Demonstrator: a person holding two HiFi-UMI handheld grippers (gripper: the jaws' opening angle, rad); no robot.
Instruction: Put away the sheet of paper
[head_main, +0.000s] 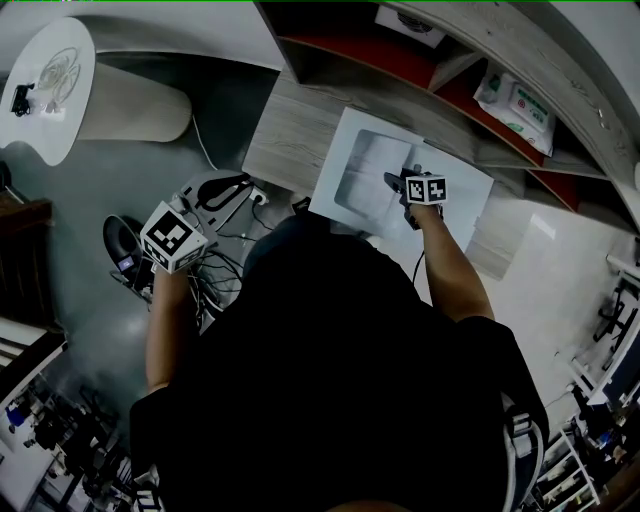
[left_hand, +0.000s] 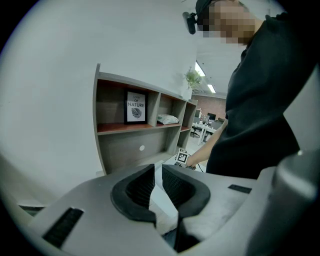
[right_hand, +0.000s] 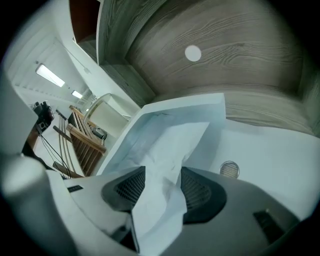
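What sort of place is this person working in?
Probably an office or open-plan workroom: a grey wood-grain shelf unit holds a black-framed print, and behind it rows of distant desks stretch away under long ceiling strip lights.

In the left compartment of the shelf unit (left_hand: 130, 148) stands a framed print (left_hand: 135, 107), a white packet (left_hand: 167, 119) in the next one right, a plant (left_hand: 192, 78) on top.
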